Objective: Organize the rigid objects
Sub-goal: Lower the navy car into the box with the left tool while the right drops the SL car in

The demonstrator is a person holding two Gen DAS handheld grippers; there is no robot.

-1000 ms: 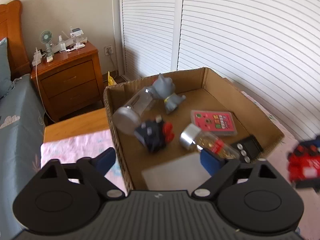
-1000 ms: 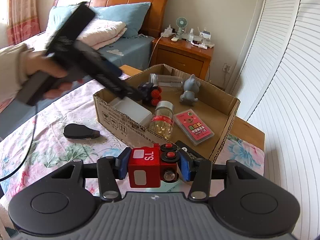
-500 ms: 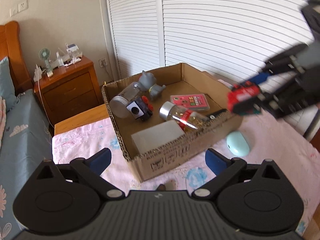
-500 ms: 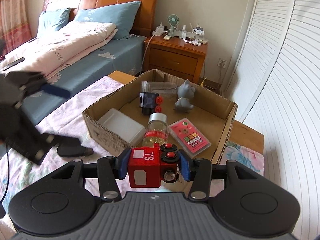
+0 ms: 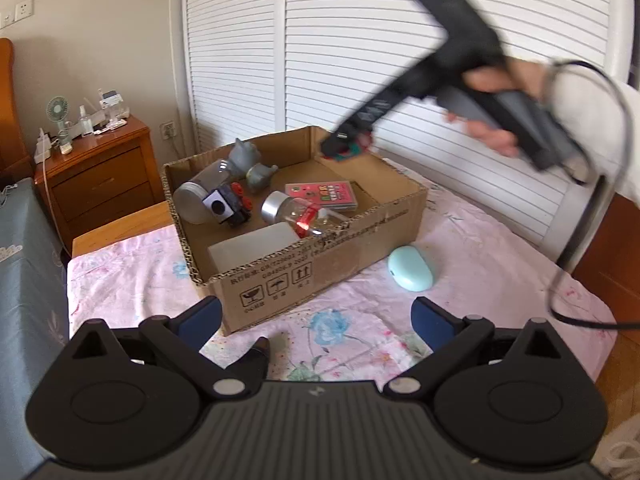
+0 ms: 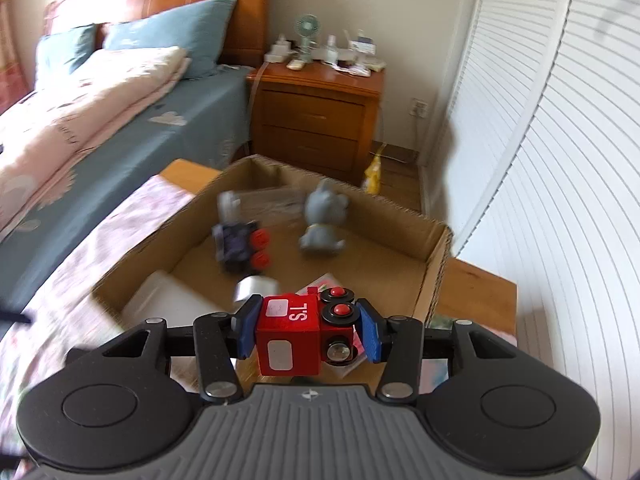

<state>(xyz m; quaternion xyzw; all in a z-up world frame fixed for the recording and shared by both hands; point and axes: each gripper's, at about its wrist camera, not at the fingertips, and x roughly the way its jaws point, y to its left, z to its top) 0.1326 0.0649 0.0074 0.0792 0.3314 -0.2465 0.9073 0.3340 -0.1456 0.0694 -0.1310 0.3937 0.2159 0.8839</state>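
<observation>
Red wooden toy train block [image 6: 294, 330] with black wheels and red hubs sits clamped between the blue pads of the right gripper [image 6: 306, 334], held in the air above the near part of the open brown cardboard box [image 6: 434, 248]. From the left wrist camera the same gripper [image 5: 346, 148] is a dark motion-blurred shape over the box's far right corner [image 5: 316, 132], and the block shows there only as a red smear. The hand [image 5: 494, 120] holding it is blurred too.

Inside the box, the right wrist view is smeared: a grey animal figurine [image 6: 324, 220], a dark toy car with red wheels [image 6: 240, 246] and a clear jar [image 6: 260, 200] lying behind them can be made out, while the block hides much of a pink card case [image 6: 320, 284]. The left wrist view gives them sharper, with a silver-lidded glass bottle [image 5: 300, 212] lying on its side and a white flat box [image 5: 256, 246] against the near wall.

The left gripper [image 5: 316, 318] hangs with its jaws wide apart, holding nothing, over the pink floral cloth [image 5: 340, 328] in front of the box. A mint-green oval case [image 5: 410, 268] lies on the cloth just beside the box's near right corner. Bare floor shows in the box between the figurine and the card case.
</observation>
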